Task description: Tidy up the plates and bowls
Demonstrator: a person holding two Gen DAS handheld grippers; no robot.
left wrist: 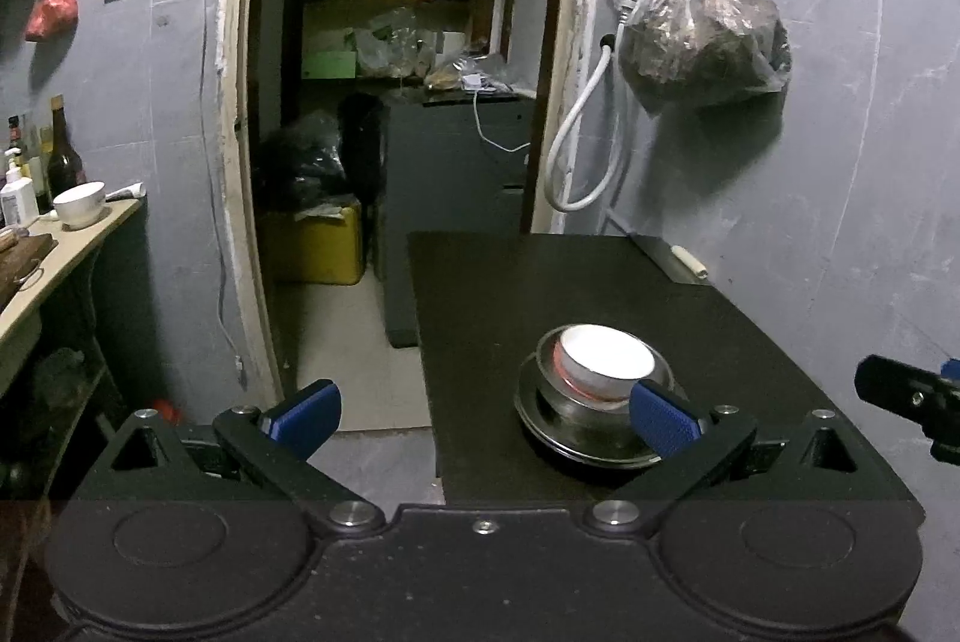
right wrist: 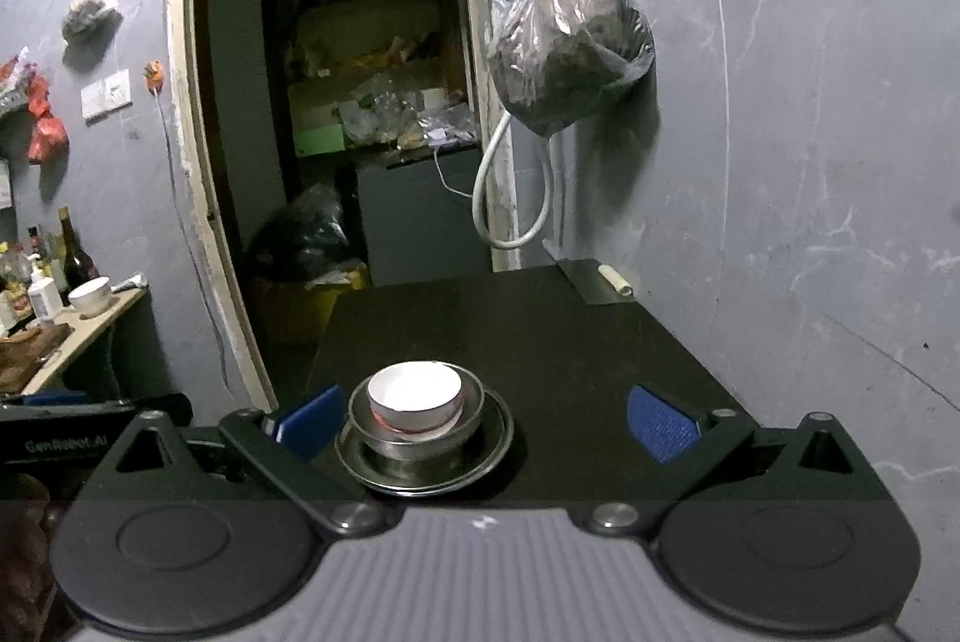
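A white bowl (left wrist: 606,357) with a red outside sits nested in a steel bowl (left wrist: 555,399), which stands on a steel plate (left wrist: 540,435) on the black table (left wrist: 540,294). The same stack shows in the right wrist view: white bowl (right wrist: 414,393), steel bowl (right wrist: 471,417), steel plate (right wrist: 492,447). My left gripper (left wrist: 483,423) is open and empty, its right finger just in front of the stack. My right gripper (right wrist: 483,423) is open and empty, with the stack near its left finger. A second white bowl (left wrist: 79,203) stands on the side counter at far left.
A full plastic bag (left wrist: 705,33) hangs on the wall above the table, beside a white hose (left wrist: 585,144). A metal sheet with a small roll (left wrist: 684,261) lies at the table's far right corner. Bottles (left wrist: 60,150) stand on the beige counter (left wrist: 54,258). An open doorway lies behind.
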